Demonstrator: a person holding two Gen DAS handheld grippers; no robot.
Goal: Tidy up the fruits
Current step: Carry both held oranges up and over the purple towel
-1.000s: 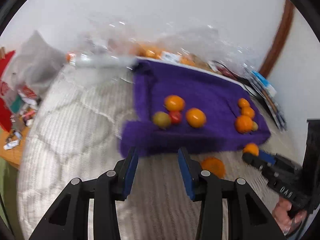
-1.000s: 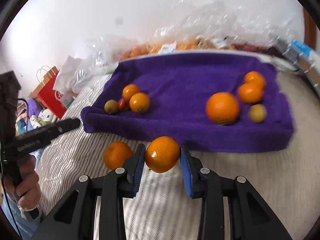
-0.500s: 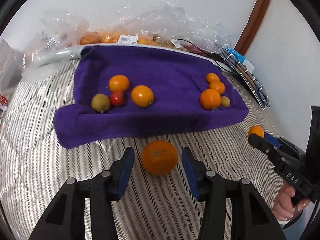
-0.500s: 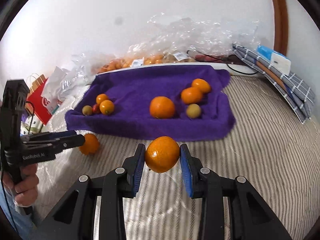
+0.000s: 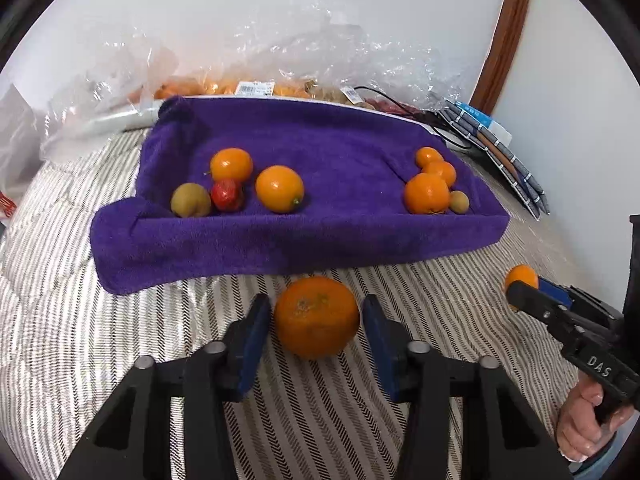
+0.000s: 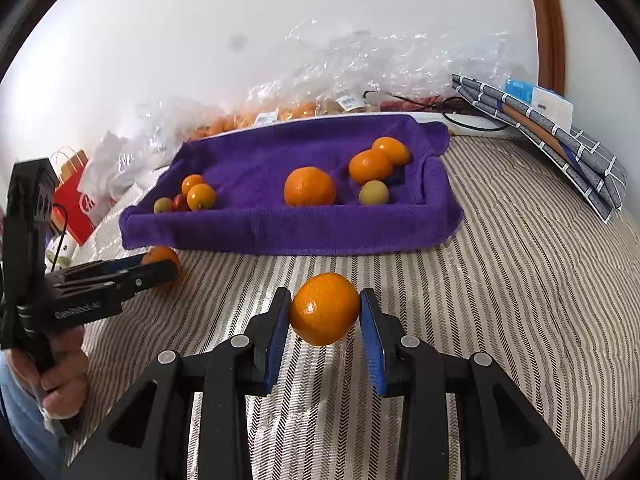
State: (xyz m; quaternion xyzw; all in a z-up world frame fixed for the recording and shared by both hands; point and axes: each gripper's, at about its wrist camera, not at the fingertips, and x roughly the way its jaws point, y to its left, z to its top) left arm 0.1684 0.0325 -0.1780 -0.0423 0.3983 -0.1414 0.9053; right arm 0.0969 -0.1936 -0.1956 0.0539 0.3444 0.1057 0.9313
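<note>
Bed: striped quilt (image 5: 100, 340) against a white wall.
Left hand-held gripper (image 5: 316, 322): jaws closing around an orange (image 5: 317, 317) resting on the quilt; earlier it hung over bare quilt.
Right hand-held gripper (image 6: 325, 314): pinching a lifted orange (image 6: 325, 309), as before.
Purple tray (image 5: 280, 240): holds eight fruits.

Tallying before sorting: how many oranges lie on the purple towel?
5 oranges on the purple towel: two near its left end, three clustered right. None look hidden.

White wall (image 5: 280, 8), striped bedding (image 5: 460, 292)
</note>
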